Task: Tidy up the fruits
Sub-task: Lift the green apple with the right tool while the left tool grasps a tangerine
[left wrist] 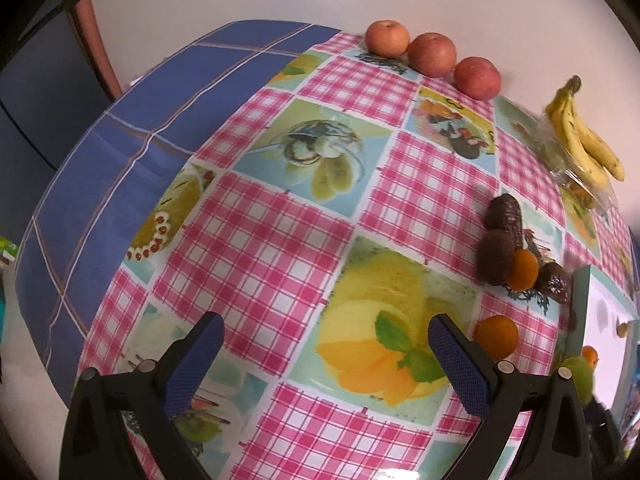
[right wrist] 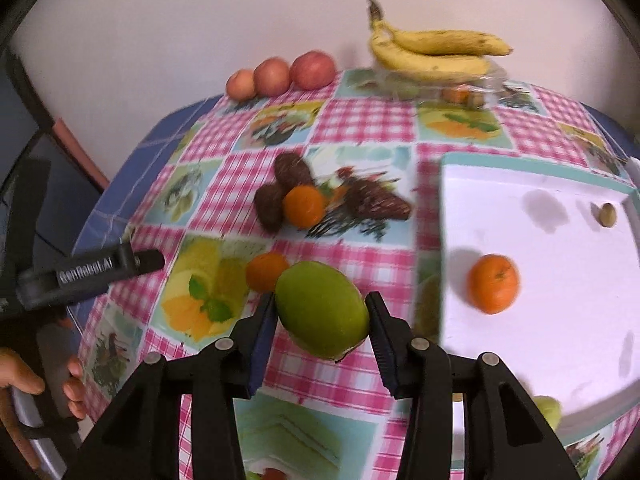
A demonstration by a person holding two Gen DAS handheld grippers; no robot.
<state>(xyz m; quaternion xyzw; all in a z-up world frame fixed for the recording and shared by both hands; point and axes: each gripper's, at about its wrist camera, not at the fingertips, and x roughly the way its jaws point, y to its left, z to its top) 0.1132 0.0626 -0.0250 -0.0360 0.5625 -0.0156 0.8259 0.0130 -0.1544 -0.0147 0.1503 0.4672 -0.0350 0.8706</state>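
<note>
My right gripper (right wrist: 322,310) is shut on a green fruit (right wrist: 322,314), held above the tablecloth just left of the white tray (right wrist: 532,372). The tray holds an orange (right wrist: 494,283) and a small olive-brown fruit (right wrist: 607,214). One loose orange (right wrist: 266,271) lies on the cloth behind the green fruit. Further back, another orange (right wrist: 304,205) touches two brown fruits (right wrist: 269,205). My left gripper (left wrist: 326,338) hovers open over the cloth, with an orange (left wrist: 496,337) just right of its right finger. Three red apples (left wrist: 432,54) line the far edge by the wall.
A bunch of bananas (right wrist: 436,50) rests on a clear plastic box (right wrist: 460,88) at the back. The table (left wrist: 120,140) drops off at its rounded blue-cloth left edge. A person's hand (right wrist: 24,380) holds the left gripper at lower left.
</note>
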